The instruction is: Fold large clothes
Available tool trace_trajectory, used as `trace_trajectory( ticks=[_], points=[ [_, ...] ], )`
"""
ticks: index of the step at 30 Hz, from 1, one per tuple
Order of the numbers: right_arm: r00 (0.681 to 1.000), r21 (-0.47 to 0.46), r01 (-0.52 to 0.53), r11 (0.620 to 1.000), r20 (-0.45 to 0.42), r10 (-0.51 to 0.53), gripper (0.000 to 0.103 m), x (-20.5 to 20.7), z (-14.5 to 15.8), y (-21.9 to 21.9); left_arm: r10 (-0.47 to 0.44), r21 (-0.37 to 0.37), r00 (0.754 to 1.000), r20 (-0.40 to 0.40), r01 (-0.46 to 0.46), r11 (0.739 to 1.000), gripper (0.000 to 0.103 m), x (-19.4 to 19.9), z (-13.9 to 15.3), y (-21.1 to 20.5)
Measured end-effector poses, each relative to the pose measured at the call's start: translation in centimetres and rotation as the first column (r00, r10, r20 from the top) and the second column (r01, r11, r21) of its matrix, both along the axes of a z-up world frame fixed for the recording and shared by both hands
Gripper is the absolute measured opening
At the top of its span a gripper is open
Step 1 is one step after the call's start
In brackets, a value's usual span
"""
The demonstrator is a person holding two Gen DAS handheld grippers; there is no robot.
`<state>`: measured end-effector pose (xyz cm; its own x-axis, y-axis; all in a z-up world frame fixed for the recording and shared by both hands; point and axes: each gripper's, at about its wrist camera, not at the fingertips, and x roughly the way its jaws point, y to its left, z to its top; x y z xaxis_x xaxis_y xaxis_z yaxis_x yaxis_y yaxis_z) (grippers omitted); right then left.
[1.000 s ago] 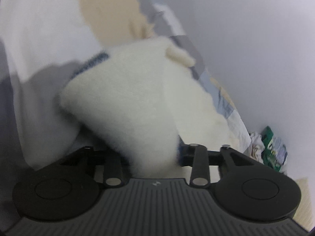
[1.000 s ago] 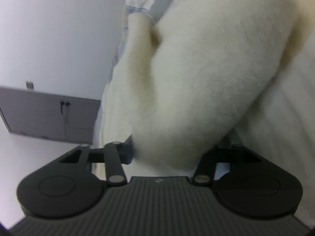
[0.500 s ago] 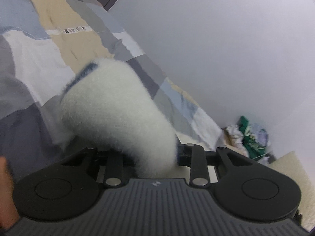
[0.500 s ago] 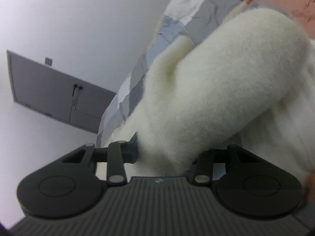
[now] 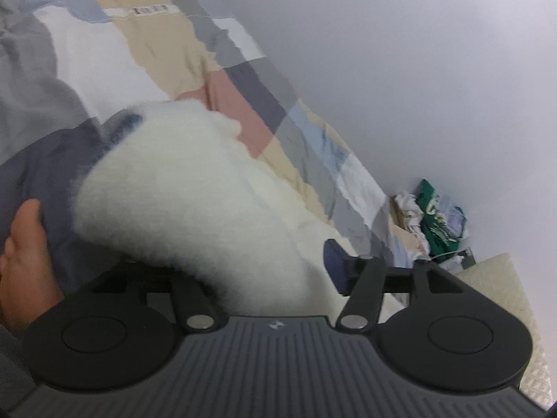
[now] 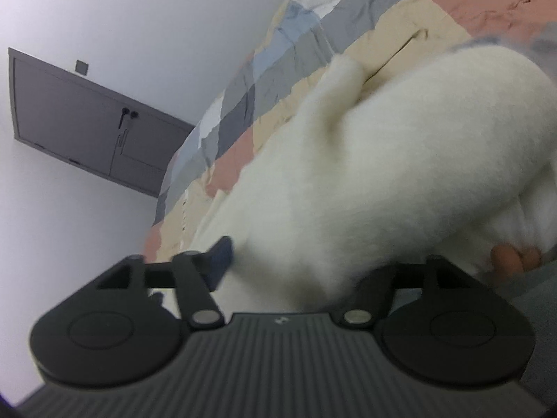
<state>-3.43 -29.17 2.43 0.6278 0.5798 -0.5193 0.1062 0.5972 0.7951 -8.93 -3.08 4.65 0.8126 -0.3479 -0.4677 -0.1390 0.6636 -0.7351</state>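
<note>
Mid-fold: left claw [image 5: 264,271] and right claw [image 6: 296,264] each clamp the fluffy cream fleece garment [image 5: 188,191] above the patchwork quilt bed [image 5: 115,52]; next, lay it flat.

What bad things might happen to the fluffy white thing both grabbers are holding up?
1. The fluffy white garment bulges thickly between the left gripper fingers, so the bulky fleece might slip out.
2. It hides most of the right gripper view, so lining up the fold may go crooked.
3. Bare fingers sit close beside the right gripper and might get pinched.
</note>
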Motion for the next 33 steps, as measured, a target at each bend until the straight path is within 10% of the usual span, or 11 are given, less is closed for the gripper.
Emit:
trace_trajectory(
  ticks=[17,33],
  points=[
    [0.985,-0.081,-0.036,0.996,0.168,0.049,0.078,7.3,5.7,0.4,-0.122,0.141,0.985,0.125,0.104,0.985,0.071,11.0,5.3,-0.8],
    [0.969,-0.299,-0.112,0.948,0.179,0.171,0.074,19.1,-0.2,2.4,-0.139,0.378,0.990,-0.033,0.141,0.915,0.071,24.9,-2.0,-2.3]
  ],
)
